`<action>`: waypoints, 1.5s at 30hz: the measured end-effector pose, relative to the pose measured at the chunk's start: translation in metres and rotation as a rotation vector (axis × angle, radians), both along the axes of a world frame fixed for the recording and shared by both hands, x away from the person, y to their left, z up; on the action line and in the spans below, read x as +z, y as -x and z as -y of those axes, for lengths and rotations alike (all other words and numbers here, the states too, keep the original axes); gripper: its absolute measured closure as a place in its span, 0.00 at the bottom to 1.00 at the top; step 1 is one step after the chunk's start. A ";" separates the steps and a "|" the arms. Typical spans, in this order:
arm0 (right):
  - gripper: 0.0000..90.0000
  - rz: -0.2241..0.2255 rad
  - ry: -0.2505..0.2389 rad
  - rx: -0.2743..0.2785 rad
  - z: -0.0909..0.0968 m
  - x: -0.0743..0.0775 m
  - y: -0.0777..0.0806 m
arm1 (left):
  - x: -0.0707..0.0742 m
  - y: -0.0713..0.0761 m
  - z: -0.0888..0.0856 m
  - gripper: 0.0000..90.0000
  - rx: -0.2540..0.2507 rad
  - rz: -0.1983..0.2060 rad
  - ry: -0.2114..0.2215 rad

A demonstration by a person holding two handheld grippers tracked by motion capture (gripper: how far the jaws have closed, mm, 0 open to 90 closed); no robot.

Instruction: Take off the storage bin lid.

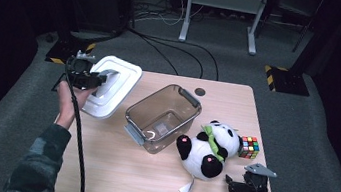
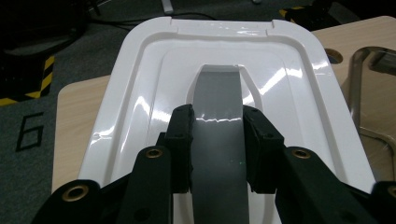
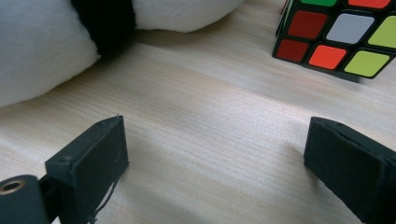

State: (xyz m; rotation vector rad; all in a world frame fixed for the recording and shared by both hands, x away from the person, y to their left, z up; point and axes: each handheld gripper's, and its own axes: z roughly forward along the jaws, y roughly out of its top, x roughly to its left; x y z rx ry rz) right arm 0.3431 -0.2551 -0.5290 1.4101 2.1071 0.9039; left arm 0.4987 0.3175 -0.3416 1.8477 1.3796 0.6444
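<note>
A white plastic lid [image 1: 114,85] with a grey handle [image 2: 217,135] is tilted at the table's left edge, partly over the floor. My left gripper [image 1: 96,80] is shut on the grey handle, its two black pads [image 2: 182,140] pressing on either side. A clear plastic box [image 1: 163,117] stands open in the middle of the table. To its right lie a plush panda [image 1: 206,149] and a colour cube [image 1: 249,147]. My right gripper [image 1: 232,184] rests low near the front right edge, open, with bare wood between its fingers [image 3: 100,149]; the cube [image 3: 341,39] and panda [image 3: 56,46] lie just ahead.
The wooden table [image 1: 146,183] has a round hole [image 1: 200,92] near its far edge. Beyond it are grey carpet, cables, a metal stand [image 1: 220,12] and yellow-black striped feet [image 1: 277,78]. A "6" [image 2: 30,135] is marked on the floor.
</note>
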 end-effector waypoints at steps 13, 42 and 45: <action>0.06 0.000 0.000 0.000 0.000 0.000 0.000 | -0.032 -0.004 -0.020 0.74 0.084 -0.040 0.017; 0.06 0.000 0.000 -0.001 0.000 0.000 0.000 | -0.112 -0.007 -0.043 0.74 0.211 -0.134 0.041; 0.06 0.000 0.000 -0.001 0.000 0.000 0.000 | -0.118 -0.007 -0.044 0.74 0.220 -0.144 0.044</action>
